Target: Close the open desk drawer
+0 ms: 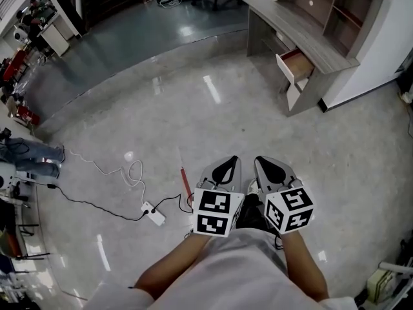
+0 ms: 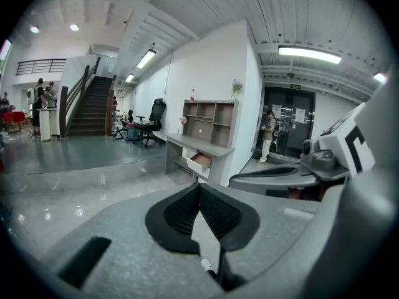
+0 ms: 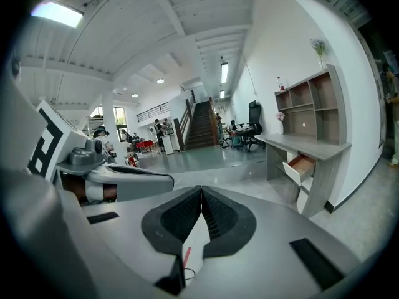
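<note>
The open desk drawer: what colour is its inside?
Reddish brown; the drawer shows best in the head view.

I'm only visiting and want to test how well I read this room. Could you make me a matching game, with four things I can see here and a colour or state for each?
Things:
1. drawer
2. power strip
3. thin stick
4. office chair

Colour or state:
A. black
B. red
C. pulled open
D. white

Pairs: 1-C, 2-D, 3-B, 4-A
</note>
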